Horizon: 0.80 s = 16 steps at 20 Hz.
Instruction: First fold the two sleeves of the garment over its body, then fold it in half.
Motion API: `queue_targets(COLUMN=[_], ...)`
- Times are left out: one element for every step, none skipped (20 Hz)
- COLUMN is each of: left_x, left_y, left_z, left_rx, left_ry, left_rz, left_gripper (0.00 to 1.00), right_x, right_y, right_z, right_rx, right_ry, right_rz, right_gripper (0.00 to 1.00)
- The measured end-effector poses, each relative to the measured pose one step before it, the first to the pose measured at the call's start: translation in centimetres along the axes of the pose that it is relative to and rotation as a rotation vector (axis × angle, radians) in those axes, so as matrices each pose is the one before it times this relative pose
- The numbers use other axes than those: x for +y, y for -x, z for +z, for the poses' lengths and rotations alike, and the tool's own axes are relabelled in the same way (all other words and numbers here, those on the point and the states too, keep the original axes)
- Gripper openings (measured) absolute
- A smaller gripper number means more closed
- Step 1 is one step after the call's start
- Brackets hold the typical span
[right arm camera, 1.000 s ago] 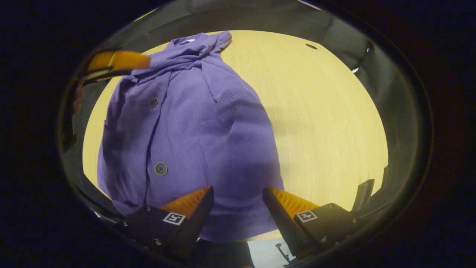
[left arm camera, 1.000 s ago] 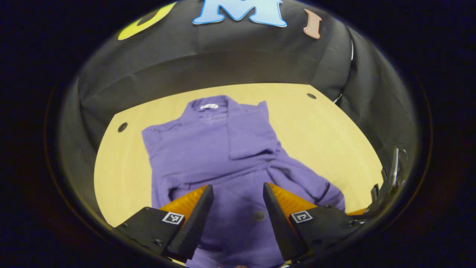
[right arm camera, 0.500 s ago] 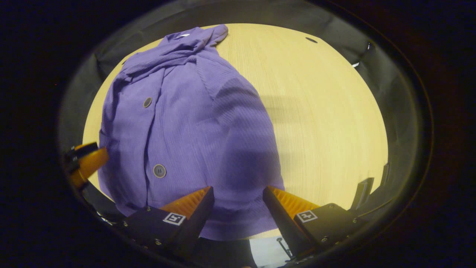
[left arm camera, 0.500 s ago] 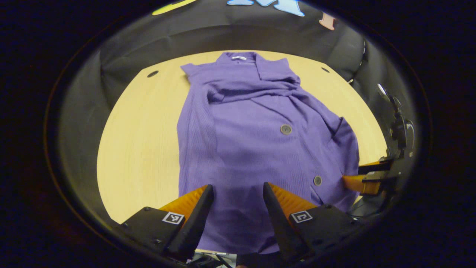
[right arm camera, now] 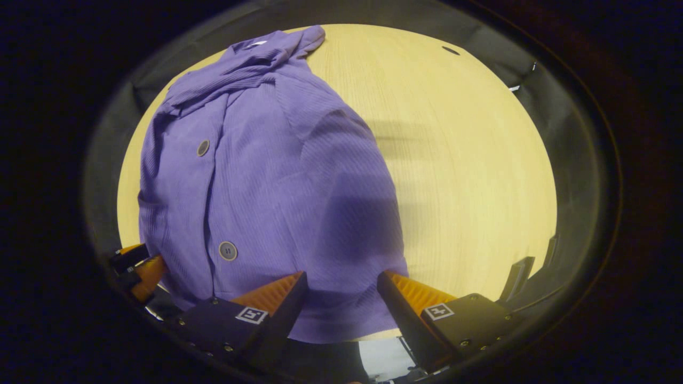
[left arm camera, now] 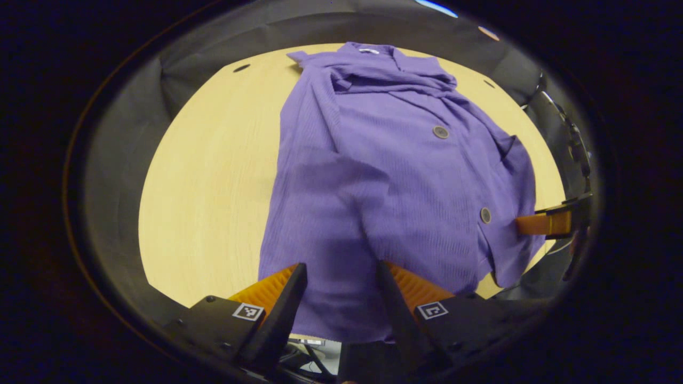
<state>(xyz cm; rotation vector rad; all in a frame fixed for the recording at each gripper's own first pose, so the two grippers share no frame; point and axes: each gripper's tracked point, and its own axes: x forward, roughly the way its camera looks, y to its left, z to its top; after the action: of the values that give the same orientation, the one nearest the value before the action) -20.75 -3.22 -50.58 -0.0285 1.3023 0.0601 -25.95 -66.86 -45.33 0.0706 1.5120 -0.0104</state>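
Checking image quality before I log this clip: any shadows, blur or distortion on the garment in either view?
Left gripper view: sharp; fisheye bows the table; a soft shadow darkens the garment near the left tool. Right gripper view: sharp too, with a darker shadow on the cloth above the right tool and a faint one on the table.

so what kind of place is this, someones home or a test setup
Most likely a test booth, not a home: a bare wooden table with dark cloth walls around it, and one purple garment laid out.

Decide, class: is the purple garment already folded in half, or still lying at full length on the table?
Not halved: the purple garment lies lengthwise on the table, collar far, hem near.
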Motion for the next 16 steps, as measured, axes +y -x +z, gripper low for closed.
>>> queue_targets(left_x=[-0.116, -0.074, -0.043, 0.017, -0.076, 0.001, 0.012, 0.154, -0.02, -0.004, 0.017, 0.037, 0.001, -0.059, -0.068, 0.004], left_y=[-0.1, -0.014, -0.181, 0.042, 0.006, -0.039, 0.026, -0.051, 0.115, -0.1, 0.016, 0.004, -0.073, 0.046, 0.102, -0.094], left_z=[-0.003, 0.105, -0.149, 0.148, -0.117, 0.077, 0.071, 0.07, -0.011, 0.077, 0.018, -0.048, 0.208, -0.022, -0.071, -0.036], left_rx=[0.00883, 0.00097, 0.01934, 0.01277, 0.02167, 0.01311, 0.01217, 0.01146, 0.00695, 0.0078, 0.00561, 0.00532, -0.01381, -0.00524, -0.00308, 0.00535], left_ry=[-0.00774, -0.00739, 0.00106, 0.00986, 0.01435, 0.01327, -0.00078, -0.00712, -0.00525, 0.00002, -0.00308, 0.00069, 0.01002, 0.00563, -0.00774, -0.00551], left_rz=[0.00017, 0.00031, -0.00008, -0.00071, 0.0, 0.00305, 0.00094, 0.00247, -0.00008, -0.00205, -0.00182, -0.00065, 0.00059, 0.00227, -0.00213, -0.00204], left_gripper=[0.89, 0.94, 0.88, 0.94, 0.96, 0.99, 0.89, 0.94, 0.89, 0.93, 0.84, 0.86, 0.84, 0.8, 0.75, 0.76], right_x=[-0.008, 0.027, -0.009, 0.027, -0.01, 0.056, 0.011, -0.006, 0.0, -0.002, -0.01, 0.087, 0.086, 0.056, 0.1, 0.101], right_y=[0.017, -0.003, -0.005, 0.005, 0.017, -0.004, 0.022, -0.014, -0.013, -0.049, 0.284, -0.216, 0.127, 0.035, 0.202, -0.274], right_z=[0.024, 0.023, 0.032, -0.054, 0.024, 0.009, 0.011, -0.042, -0.015, -0.012, 0.013, -0.15, -0.015, -0.026, 0.316, -0.199], right_rx=[-0.00236, -0.00409, -0.00127, -0.0015, 0.00022, -0.00022, 0.00088, 0.0021, 0.00128, 0.00037, 0.00508, 0.00386, 0.00542, 0.00511, -0.00646, 0.00539], right_ry=[0.00003, -0.00146, -0.00161, -0.0012, -0.00089, -0.00065, 0.0006, 0.00036, 0.00173, 0.00362, 0.00867, 0.0085, 0.00612, 0.00638, 0.00042, 0.00858], right_rz=[-0.00077, -0.00116, -0.00113, -0.00114, -0.00132, -0.00126, -0.00082, -0.00019, 0.00012, -0.00234, 0.00051, -0.00268, -0.00022, -0.0009, 0.00565, -0.00105], right_gripper=[0.91, 0.9, 0.9, 0.91, 0.9, 0.9, 0.91, 0.91, 0.91, 0.91, 0.89, 0.89, 0.84, 0.84, 0.83, 0.74])
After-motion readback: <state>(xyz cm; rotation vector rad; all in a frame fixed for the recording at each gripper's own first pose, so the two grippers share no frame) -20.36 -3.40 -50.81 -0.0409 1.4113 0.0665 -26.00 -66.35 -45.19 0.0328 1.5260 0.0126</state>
